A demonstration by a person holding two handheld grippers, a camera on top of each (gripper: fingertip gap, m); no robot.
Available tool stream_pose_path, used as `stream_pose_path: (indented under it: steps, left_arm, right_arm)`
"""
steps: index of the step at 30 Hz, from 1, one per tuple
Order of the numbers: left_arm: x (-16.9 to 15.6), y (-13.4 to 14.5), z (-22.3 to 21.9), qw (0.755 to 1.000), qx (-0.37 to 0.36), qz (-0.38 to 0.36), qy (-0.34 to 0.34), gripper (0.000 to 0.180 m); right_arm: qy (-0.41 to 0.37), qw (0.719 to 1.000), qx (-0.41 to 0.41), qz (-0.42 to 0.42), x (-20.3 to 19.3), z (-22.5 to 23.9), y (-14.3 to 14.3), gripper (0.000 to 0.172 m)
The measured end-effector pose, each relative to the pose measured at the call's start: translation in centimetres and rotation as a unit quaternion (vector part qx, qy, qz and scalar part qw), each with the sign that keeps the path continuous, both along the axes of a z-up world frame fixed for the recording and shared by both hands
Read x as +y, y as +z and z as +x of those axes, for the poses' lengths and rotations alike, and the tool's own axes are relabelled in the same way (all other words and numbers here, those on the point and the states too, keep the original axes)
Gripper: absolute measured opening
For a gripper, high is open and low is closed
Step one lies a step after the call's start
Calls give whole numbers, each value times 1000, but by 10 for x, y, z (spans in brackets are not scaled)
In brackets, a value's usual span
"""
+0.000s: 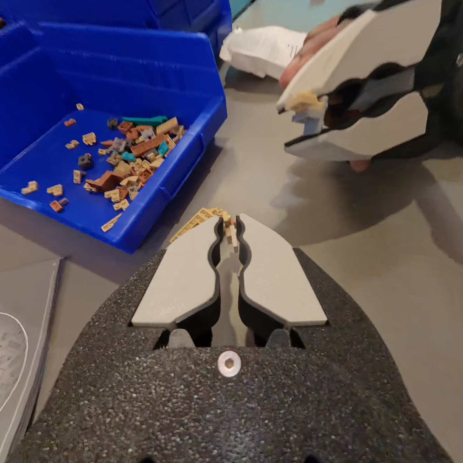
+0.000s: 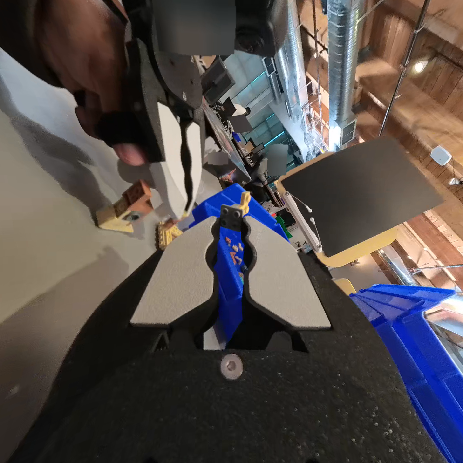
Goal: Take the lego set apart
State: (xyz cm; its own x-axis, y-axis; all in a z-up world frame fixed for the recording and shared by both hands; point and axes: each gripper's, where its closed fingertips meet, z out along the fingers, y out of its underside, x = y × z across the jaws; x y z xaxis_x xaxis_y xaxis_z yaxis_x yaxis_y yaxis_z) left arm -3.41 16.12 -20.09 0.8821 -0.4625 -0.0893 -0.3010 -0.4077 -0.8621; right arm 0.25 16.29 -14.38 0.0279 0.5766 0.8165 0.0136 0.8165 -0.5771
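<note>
While I am holding a tool in each hand over the grey desk point(image 1: 325, 225), my left tool point(image 1: 229, 225) is clamped on a small tan and brown stack of bricks point(image 1: 229, 231), with both grey fingers point(image 1: 198, 250) pressing its sides. Just beside that stack, a flat tan plate point(image 1: 198, 220) is lying on the desk, partly hidden behind my left finger. My right tool point(image 2: 229, 221) is gripping a dark grey studded brick point(image 2: 231, 218) that has a small tan piece point(image 2: 245, 200) clipped to its top corner; the pads are squeezing it on both sides, and it is being held up in the air, well apart from the desk. A blue bin point(image 1: 175, 162) full of loose tan, brown, grey and teal bricks point(image 1: 130, 160) is sitting just left of my left tool, and a brown and tan built lump point(image 2: 127, 210) is resting on the desk near it. I am judging this as a joining step, both pieces gripped and still apart. Bringing them together would call for lining up studs squarely and pressing gently, since both pieces are tiny and could twist out of the pads
</note>
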Motion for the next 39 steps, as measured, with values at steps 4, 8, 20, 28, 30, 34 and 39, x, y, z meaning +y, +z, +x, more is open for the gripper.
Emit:
stream_pose_path:
  steps: [4, 8, 20, 28, 30, 34, 39]
  left_arm:
    - [-2, -14, 2, 999, 0, -41, -7, 21]
    - [-1, 18, 9, 998, -39, 34, -21, 25]
    - [-7, 42, 34, 967, -243, 7, -72, 18]
    - [-8, 61, 32, 960, -259, 71, -78, 6]
    - [-6, 68, 26, 957, -261, 103, -70, 6]
    - [-6, 86, 22, 939, -300, 155, -61, 6]
    - [-7, 104, 25, 903, -382, 182, -69, 6]
  right_arm:
    - [-12, 999, -16, 33, 5, -1, -9, 15]
    - [-50, 990, -18, 128, 7, -5, -14, 15]
    - [-100, 939, 4, 330, -4, -14, -15, 15]
    - [-89, 975, 32, 202, -2, -10, 2, 21]
    - [-78, 989, 40, 117, -1, -8, 10, 25]
    - [-76, 996, 50, -4, 3, -10, 19, 36]
    - [-96, 991, 87, -33, 3, -16, 32, 41]
